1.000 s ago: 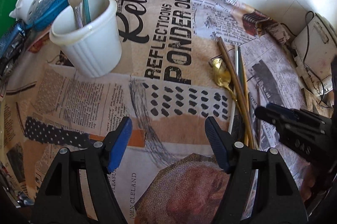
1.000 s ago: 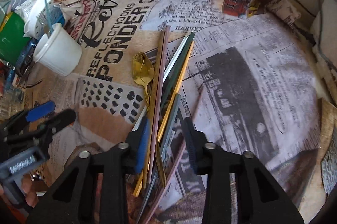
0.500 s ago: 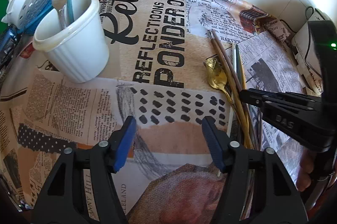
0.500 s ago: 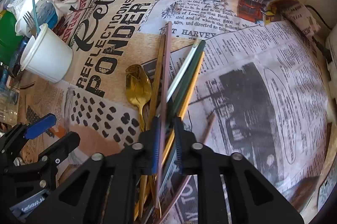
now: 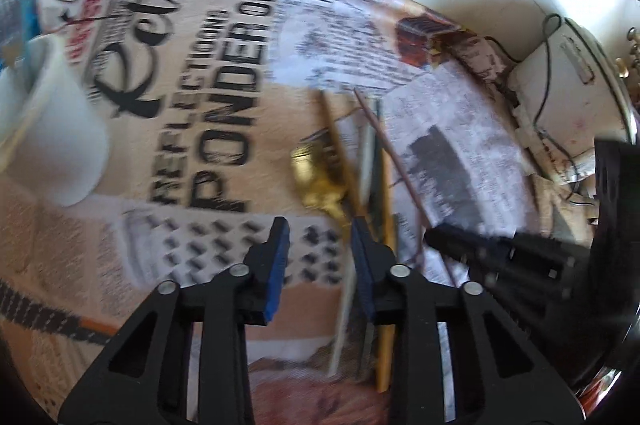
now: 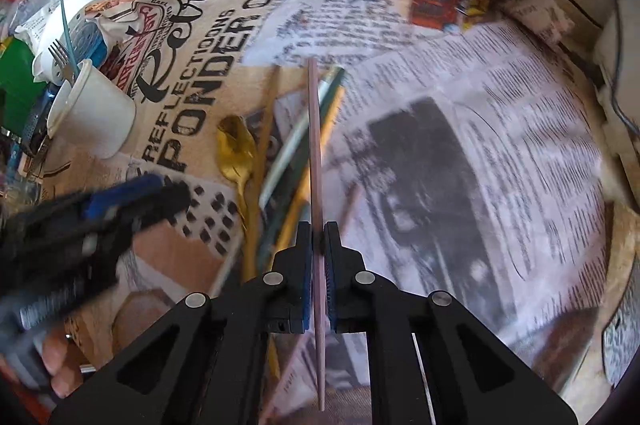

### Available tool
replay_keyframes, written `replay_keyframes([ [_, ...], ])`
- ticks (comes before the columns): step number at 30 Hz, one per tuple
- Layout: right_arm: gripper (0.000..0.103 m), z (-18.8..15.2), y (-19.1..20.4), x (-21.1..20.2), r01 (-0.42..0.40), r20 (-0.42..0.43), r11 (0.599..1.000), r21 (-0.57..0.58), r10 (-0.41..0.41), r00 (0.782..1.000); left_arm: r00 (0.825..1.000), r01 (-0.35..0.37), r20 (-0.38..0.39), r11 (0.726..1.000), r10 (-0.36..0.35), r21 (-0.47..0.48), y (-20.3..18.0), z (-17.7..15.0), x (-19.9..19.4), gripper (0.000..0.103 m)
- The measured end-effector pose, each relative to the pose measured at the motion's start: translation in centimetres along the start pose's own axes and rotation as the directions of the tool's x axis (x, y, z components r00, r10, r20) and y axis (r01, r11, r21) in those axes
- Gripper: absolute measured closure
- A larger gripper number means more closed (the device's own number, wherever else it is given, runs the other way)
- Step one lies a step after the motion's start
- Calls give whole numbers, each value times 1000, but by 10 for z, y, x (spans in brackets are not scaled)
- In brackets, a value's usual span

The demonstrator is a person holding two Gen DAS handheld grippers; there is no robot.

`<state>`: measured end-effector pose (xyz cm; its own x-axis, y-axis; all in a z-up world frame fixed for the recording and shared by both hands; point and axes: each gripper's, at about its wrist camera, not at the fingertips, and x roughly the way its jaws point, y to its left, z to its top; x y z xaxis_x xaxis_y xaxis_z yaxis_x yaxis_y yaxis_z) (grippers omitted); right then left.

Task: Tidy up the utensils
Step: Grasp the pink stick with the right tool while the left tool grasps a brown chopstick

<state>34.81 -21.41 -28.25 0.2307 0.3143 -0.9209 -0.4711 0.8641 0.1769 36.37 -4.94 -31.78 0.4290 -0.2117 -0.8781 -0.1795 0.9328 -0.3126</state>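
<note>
The surface (image 6: 500, 145), covered with a newspaper-print cloth, fills both views ahead of the fingers. Only the right wrist view shows sharply the white cup (image 6: 94, 113), far off to the left of the right fingers, with a fork (image 6: 62, 59) and a teal stick (image 6: 66, 25) standing in it; in the left wrist view the same cup (image 5: 52, 129) is a blur at the left edge and its contents cannot be made out. The left gripper (image 5: 318, 257) has its blue-padded fingers apart with nothing between them, just short of the loose pile of chopsticks (image 5: 380, 185), whose near ends run under its right finger; the right wrist view shows this gripper (image 6: 132, 197) only as a dark smear at lower left, a hand behind it. The right gripper (image 6: 319, 237) has its fingers pressed onto a pink chopstick (image 6: 315, 145), which runs straight ahead from between them and also sticks out behind; the left wrist view shows that stick (image 5: 394, 165) slanting up from the dark tip of the right gripper (image 5: 448, 237), clear of the pile. A gold spoon (image 6: 236, 153) lies on the cloth just left of the pile, ahead and left of the right fingers.
</note>
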Motion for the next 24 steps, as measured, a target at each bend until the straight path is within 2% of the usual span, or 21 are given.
replay_keyframes([
  [3, 97, -12, -12, -4, -6, -14, 1000, 21, 6, 1000, 997, 56, -47, 998, -56, 5, -10, 8, 17, 84],
  [5, 98, -19, -17, -5, -11, -23, 999, 35, 12, 1000, 995, 64, -78, 998, -63, 10, -17, 12, 29, 88],
  [12, 97, -32, -28, -6, -51, -52, 998, 43, 53, 997, 994, -19, -105, 999, 23, 44, -29, 20, 51, 88],
  [17, 97, -24, -29, -5, -83, -57, 996, 15, 84, 995, 993, -46, -105, 998, 51, 47, -29, 28, 58, 88],
  [22, 97, -4, -32, 4, -91, -55, 995, 29, 93, 994, 993, -33, -114, 999, 33, 5, -22, 38, 64, 88],
  [24, 97, 4, -33, 9, -85, -51, 996, 38, 87, 995, 993, -26, -115, 1000, 24, -17, -19, 40, 67, 92],
])
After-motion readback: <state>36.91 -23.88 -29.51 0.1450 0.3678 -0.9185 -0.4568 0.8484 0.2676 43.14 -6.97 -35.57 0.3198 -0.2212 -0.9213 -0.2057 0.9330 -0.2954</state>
